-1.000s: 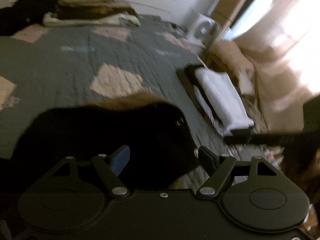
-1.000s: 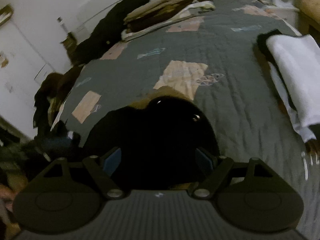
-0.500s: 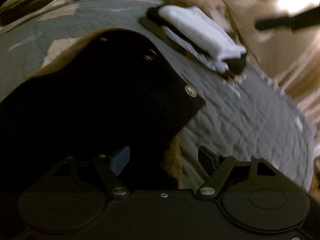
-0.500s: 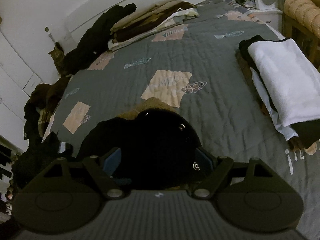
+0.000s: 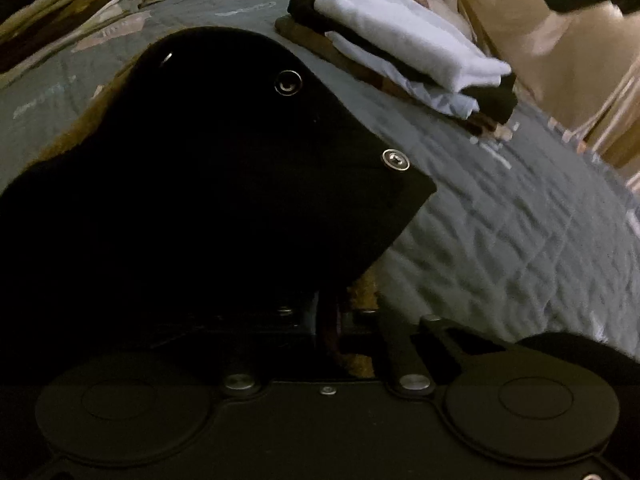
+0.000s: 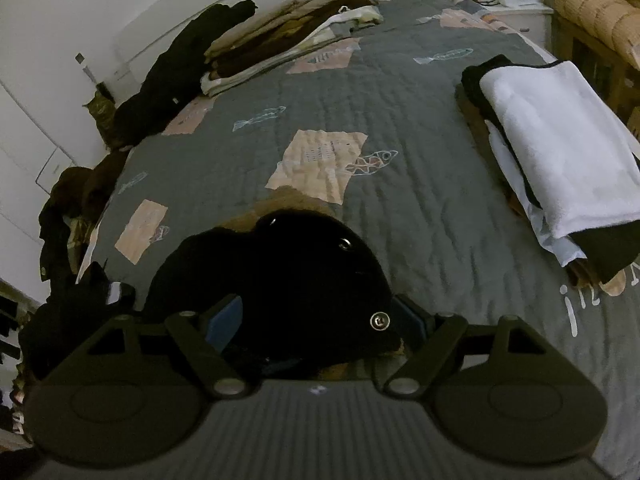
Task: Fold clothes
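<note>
**Black jacket gripped at its near edge on the bed**

Black cloth with a tan fleece lining, the jacket (image 6: 280,280) lies on the grey quilted bed (image 6: 400,128), bunched at the edge nearest both cameras. The left hand-held gripper (image 5: 328,320) is pinched together on the jacket's hem, dark cloth and a strip of lining caught between its fingers. The right hand-held gripper (image 6: 316,320) stands apart, its blue-padded fingers either side of the jacket's snap-studded front edge and not clamped on it.

To fold well from here, I would judge that the right fingers should close on a single layer of the edge near the snap, level with the left's hold, so the two corners travel together and the panel lands flat.

By count: one jacket in hand, three metal snaps (image 5: 395,159) showing along its front edge in the left view, one folded stack (image 6: 560,152) topped by a white garment at the bed's right side, and one further pile (image 6: 288,44) towards the far end.
</note>
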Tool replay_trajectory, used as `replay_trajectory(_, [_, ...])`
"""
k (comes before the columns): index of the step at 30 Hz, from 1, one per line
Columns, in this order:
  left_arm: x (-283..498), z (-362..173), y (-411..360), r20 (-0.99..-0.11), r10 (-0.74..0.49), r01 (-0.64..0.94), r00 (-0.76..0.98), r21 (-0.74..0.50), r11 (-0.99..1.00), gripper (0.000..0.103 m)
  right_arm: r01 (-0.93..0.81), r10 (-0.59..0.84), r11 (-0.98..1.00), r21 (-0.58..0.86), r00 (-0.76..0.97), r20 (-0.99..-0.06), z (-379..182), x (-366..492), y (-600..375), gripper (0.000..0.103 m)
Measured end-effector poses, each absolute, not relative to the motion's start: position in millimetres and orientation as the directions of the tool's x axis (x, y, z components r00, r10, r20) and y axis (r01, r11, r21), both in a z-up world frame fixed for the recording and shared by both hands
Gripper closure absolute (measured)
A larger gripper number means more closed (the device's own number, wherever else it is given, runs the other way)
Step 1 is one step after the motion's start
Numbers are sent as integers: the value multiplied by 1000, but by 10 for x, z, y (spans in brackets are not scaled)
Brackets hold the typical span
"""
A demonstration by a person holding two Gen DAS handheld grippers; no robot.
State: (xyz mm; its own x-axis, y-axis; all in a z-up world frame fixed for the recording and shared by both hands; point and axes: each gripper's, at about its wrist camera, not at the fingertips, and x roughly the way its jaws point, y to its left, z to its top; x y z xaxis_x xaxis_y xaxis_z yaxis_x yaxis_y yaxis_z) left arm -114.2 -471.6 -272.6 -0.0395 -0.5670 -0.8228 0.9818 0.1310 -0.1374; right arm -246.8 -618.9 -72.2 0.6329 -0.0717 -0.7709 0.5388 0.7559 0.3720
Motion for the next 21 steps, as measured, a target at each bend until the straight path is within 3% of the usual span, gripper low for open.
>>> replay_trajectory(3, [-1147, -2652, -4726, -797, -596, 969, -95, -213, 129, 103, 543, -74, 749, 380, 639, -766, -717, -2513, -6226, 22])
replay_trajectory(11, [-1577, -2357, -4821, -710, -644, 936, -284, -352, -24, 103, 552, -87, 730, 403, 660, -746, -685, -2642, -6312, 22])
replay_trajectory(12, [-1644, -2327, -4833, -707, -647, 939, -286, -342, -41, 103, 553, -90, 729, 403, 662, -744, -682, -2658, -6323, 22])
replay_trajectory(14, [-1726, -2308, -4819, -733, -657, 977, -175, -211, -25, 102, 555, -96, 728, 403, 665, -741, -676, -2692, -6345, 22])
replay_trajectory(17, [-1776, -2319, -4815, -741, -670, 999, -32, -44, 1, 88, 560, -95, 719, 412, 666, -740, -699, -2735, -6389, 22])
replay_trajectory(19, [-1785, -2350, -4840, -737, -676, 1000, 17, 22, 1, 60, 566, -96, 712, 415, 664, -741, -726, -2754, -6418, 22])
replay_trajectory(21, [-1795, -2380, -4865, -729, -682, 996, 65, 88, 1, 54, 572, -93, 704, 421, 662, -744, -760, -2768, -6453, 22])
